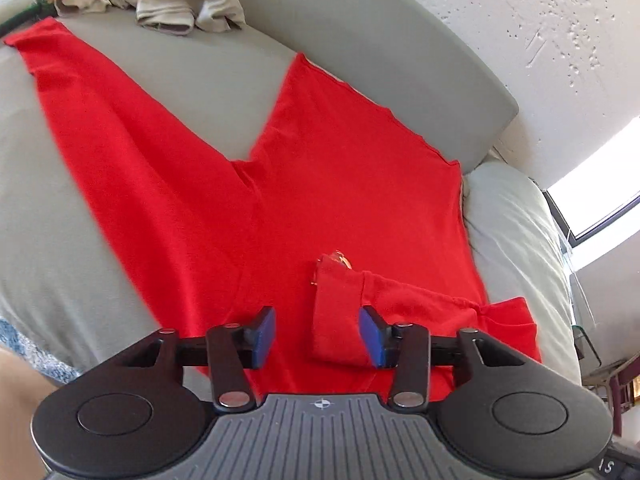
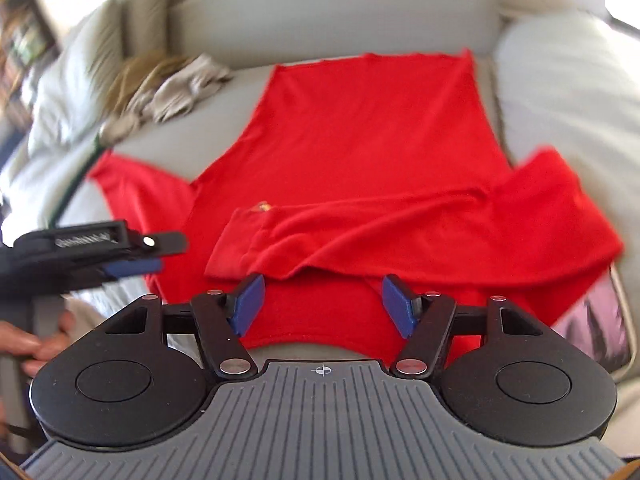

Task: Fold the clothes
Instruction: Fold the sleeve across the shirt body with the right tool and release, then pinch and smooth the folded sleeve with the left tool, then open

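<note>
Looking through the left wrist view: left gripper [image 1: 317,332] has its jaws spread wide, nothing between the pads. Red long-sleeved shirt [image 1: 352,200] lies flat on the grey sofa seat [image 1: 208,80], body running away from the camera toward the backrest. One sleeve [image 1: 104,120] stretches straight out to the far left. The other sleeve is folded across the chest, and its cuff [image 1: 334,312] sits just ahead of the jaws, nearer the right-hand pad. Crumpled beige clothes [image 1: 168,0] sit well apart at the far left of the seat. Rough white wall and a window to the right.

Right wrist view: right gripper [image 2: 322,300] also wide open and empty, hovering over the near edge of the shirt [image 2: 360,120]. Folded sleeve [image 2: 400,232] runs crosswise, right to left, just beyond the pads. Left gripper [image 2: 136,268] shows at the left, side-on, close to the cuff end [image 2: 236,248]; a hand [image 2: 44,344] grips its handle.

Judgement: one sleeve in, one out, so part-folded. The outstretched sleeve lies on the left gripper's side. Soft cushion underneath; pinches will sink.
</note>
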Available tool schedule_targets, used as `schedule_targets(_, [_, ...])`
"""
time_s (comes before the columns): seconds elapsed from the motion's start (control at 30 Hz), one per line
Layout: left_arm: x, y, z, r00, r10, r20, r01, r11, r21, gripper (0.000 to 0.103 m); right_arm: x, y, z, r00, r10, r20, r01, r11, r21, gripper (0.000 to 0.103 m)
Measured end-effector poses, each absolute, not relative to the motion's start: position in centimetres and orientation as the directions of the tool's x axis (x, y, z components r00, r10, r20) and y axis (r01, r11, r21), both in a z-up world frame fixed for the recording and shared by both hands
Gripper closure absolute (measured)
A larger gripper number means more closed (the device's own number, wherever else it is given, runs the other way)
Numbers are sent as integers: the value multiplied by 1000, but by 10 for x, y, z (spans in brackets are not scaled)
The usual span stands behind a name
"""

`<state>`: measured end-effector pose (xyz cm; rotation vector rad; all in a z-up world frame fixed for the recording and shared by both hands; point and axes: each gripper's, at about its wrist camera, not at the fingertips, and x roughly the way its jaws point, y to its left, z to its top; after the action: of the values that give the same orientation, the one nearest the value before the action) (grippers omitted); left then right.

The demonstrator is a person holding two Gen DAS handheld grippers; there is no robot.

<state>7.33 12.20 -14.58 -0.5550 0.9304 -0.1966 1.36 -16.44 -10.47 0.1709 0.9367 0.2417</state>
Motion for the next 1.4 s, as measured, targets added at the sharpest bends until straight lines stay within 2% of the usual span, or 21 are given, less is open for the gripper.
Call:
schedule_targets(0.1, [92, 112, -155, 562, -376, -737, -78, 862, -500, 64, 12, -188, -115, 556, 303, -774, -35, 939, 342, 35])
schedule_targets(0.2, [100, 109, -159, 550, -381, -743, -80, 862, -501, 66, 7, -199, -117, 568, 285, -772, -3, 939, 344, 35])
schedule_targets(0.3, [105, 104, -160, 529, -393, -752, -55, 868, -493, 80, 7, -207, -117, 571, 297, -765, 11, 929, 369, 35])
schedule_targets(0.33, [105, 102, -161, 527, -388, -756, -45, 876, -481, 91, 7, -207, -118, 570, 302, -764, 11, 927, 375, 35])
schedule_targets(0.37, [105, 101, -161, 531, -382, -757, -31, 883, -468, 97, 8, -208, -118, 568, 307, -764, 12, 924, 381, 35])
schedule_targets(0.43, [103, 101, -160, 548, -374, -748, -11, 891, -454, 99, 8, -207, -118, 566, 315, -762, 4, 923, 384, 35])
schedule_targets(0.67, [85, 121, -123, 696, -340, -632, 72, 909, -410, 99, 6, -209, -108, 589, 308, -747, -3, 925, 379, 35])
schedule_targets(1.0, [108, 156, -136, 643, -280, -713, -70, 905, -419, 99, 7, -200, -103, 587, 327, -741, -35, 924, 380, 35])
schedule_targets(1.23, [110, 157, -150, 625, -207, -753, -101, 935, -341, 99, 6, -212, -98, 605, 298, -738, 16, 922, 386, 32])
schedule_targets(1.37, [104, 152, -139, 625, -116, -772, -138, 957, -256, 91, 9, -237, -88, 633, 254, -732, 76, 920, 385, 25])
schedule_targets(1.4, [100, 150, -133, 632, -93, -770, -142, 962, -232, 84, 9, -247, -83, 652, 228, -723, 101, 919, 381, 25])
